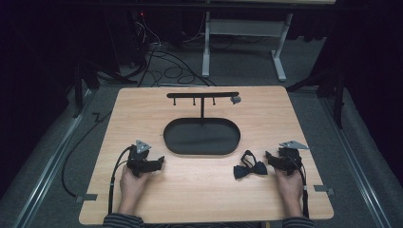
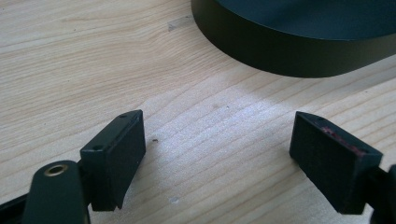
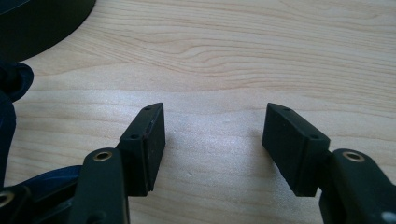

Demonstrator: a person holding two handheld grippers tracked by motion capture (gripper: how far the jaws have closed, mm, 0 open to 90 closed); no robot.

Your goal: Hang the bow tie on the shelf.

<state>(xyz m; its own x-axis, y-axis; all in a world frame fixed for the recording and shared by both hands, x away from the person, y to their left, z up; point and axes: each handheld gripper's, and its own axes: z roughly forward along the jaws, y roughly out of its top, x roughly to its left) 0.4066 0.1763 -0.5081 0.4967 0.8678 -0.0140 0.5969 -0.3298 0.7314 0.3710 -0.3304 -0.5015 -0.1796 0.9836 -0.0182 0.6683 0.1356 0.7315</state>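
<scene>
Your left claw (image 1: 160,160) rests on the pale wooden tabletop (image 1: 199,190) at about 8 o'clock from the black oval tray (image 1: 202,136), its jaws spread wide with nothing between them; in the left gripper view (image 2: 217,154) you see bare wood grain in the gap and the tray's dark wall (image 2: 289,56) up at 1 o'clock. Your right claw (image 1: 269,156) sits at about 4 o'clock from the tray, jaws likewise spread apart and empty, with plain wood between them in the right gripper view (image 3: 214,144). The dark navy fabric bow tie (image 1: 250,168) lies flat on the tabletop just beside your right claw, at its 9 o'clock, near the tray's front right curve; in the right gripper view a fold of its navy cloth (image 3: 11,93) shows at the far left edge, outside the jaws. Standing from the tray's far rim at 12 o'clock is a black T-shaped metal stand (image 1: 203,97) with small pegs hanging under its crossbar. Your hands (image 1: 133,185) grip both tools from the near edge.
</scene>
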